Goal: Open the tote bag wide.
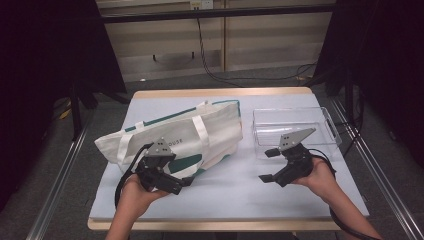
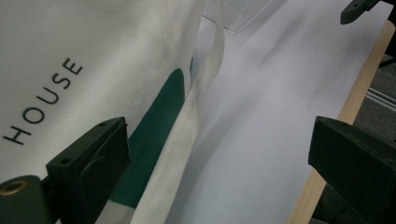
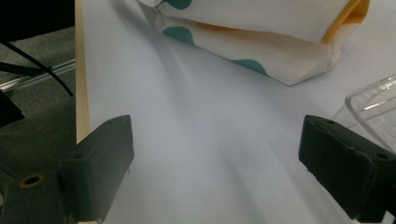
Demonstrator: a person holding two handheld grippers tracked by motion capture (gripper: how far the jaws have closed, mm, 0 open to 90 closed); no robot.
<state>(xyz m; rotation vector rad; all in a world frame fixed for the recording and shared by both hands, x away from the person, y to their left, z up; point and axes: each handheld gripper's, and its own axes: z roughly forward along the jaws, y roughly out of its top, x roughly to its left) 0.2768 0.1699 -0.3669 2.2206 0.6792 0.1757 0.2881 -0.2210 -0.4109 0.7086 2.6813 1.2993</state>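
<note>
On the counter [image 1: 220, 195], the tote bag [image 1: 200, 135] lies on its side at roughly 10 o'clock from centre, its printed face up and its straps [image 1: 201, 131] draped across it. A clear tray [image 1: 332, 131] sits at 2 o'clock, just beside the bag's far end and apart from it.

The left gripper [image 1: 184, 184] hovers at the bag's near edge, at 7 o'clock, with its fingers spread; in the left gripper view one finger [image 2: 93, 158] overlaps the canvas while the other stands over bare counter, and nothing is pinched. The right gripper [image 1: 268, 165] hangs at 5 o'clock, between bag and tray, fingers spread and empty.

The step in hand appears to be taking hold of the bag. Recommended procedure: advance the left gripper until the canvas edge or strap lies fully between the fingers, then close. Bring the right gripper toward 11 o'clock to catch the opposite edge. Grip one fabric layer cleanly; bunched canvas is likely to slip.
</note>
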